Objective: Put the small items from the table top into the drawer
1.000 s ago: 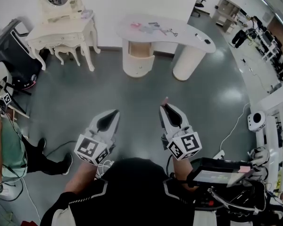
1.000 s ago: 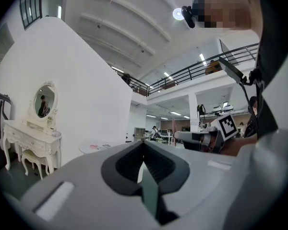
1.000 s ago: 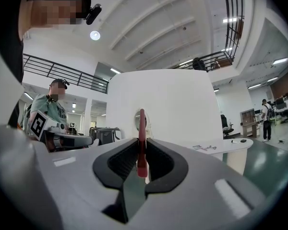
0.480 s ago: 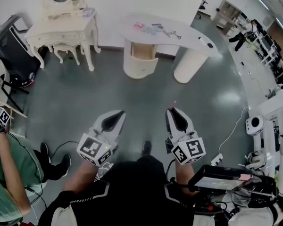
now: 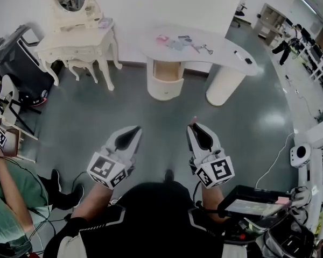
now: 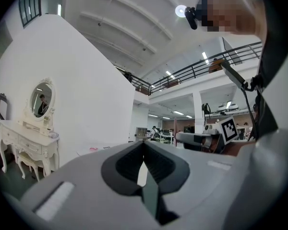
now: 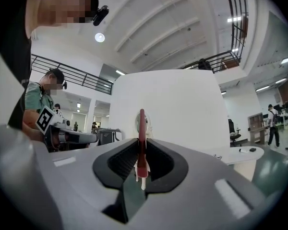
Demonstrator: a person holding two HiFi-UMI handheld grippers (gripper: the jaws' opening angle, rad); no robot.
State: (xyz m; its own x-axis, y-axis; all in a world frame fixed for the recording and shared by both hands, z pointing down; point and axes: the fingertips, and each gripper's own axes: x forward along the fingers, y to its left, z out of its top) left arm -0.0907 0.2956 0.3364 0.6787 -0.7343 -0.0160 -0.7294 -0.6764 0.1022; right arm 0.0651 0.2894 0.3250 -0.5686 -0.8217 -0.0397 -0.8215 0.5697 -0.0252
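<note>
A white curved table (image 5: 220, 44) stands ahead against the wall, with a pink item (image 5: 162, 38), grey bits (image 5: 178, 42) and a dark item (image 5: 245, 60) on top. Its round pedestal holds a drawer (image 5: 165, 85). My right gripper (image 5: 194, 124) is held level over the floor, well short of the table. It is shut on a thin red strip-like item (image 7: 142, 128) whose end pokes past the tips. My left gripper (image 5: 133, 129) is beside it at the same height, shut with nothing in it (image 6: 144, 145).
A cream vanity with an oval mirror (image 5: 75, 31) stands at the back left, a dark chair (image 5: 16, 63) beside it. A person in green (image 5: 11, 198) is at the left edge. Cables and white equipment (image 5: 301, 155) lie to the right. Grey floor separates me from the table.
The table and vanity have come nearer in the head view as I walked forward. Both grippers keep the same pose in front of me, the red item still in the right one.
</note>
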